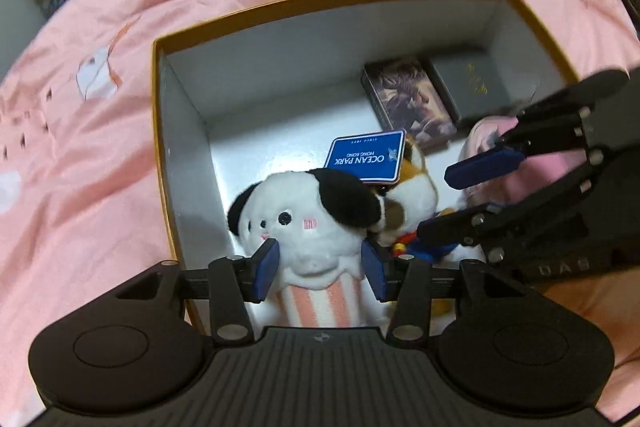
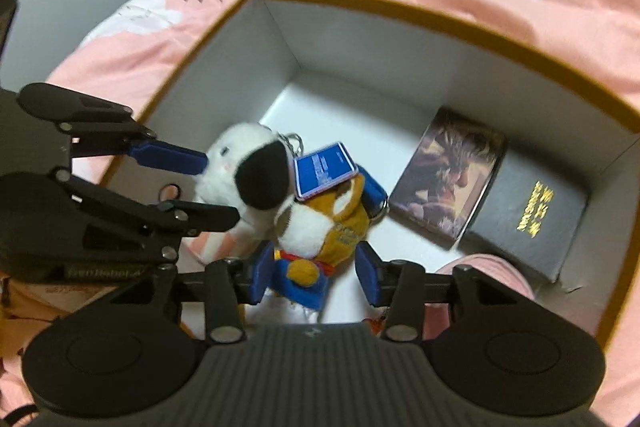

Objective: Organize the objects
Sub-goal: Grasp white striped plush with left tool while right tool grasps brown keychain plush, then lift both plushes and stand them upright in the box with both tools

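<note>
An open box with a gold rim (image 1: pixel 158 131) (image 2: pixel 420 13) and white inside sits on a pink bedspread. My left gripper (image 1: pixel 320 269) is shut on a white plush dog with black ears and a pink striped body (image 1: pixel 312 223) (image 2: pixel 244 163), held inside the box at its near left. My right gripper (image 2: pixel 316 273) (image 1: pixel 452 199) is shut on an orange and white plush in blue clothes (image 2: pixel 320 231) (image 1: pixel 408 187) with a blue Ocean Park tag (image 1: pixel 366 157) (image 2: pixel 324 169), right beside the dog.
Two flat boxes lie side by side on the box floor at the far right: one with dark artwork (image 1: pixel 410 101) (image 2: pixel 448 175), one black with gold lettering (image 1: pixel 472 87) (image 2: pixel 528 215). A pink soft item (image 2: pixel 496 275) (image 1: pixel 492 135) lies near the right gripper. The pink bedspread (image 1: pixel 80 147) surrounds the box.
</note>
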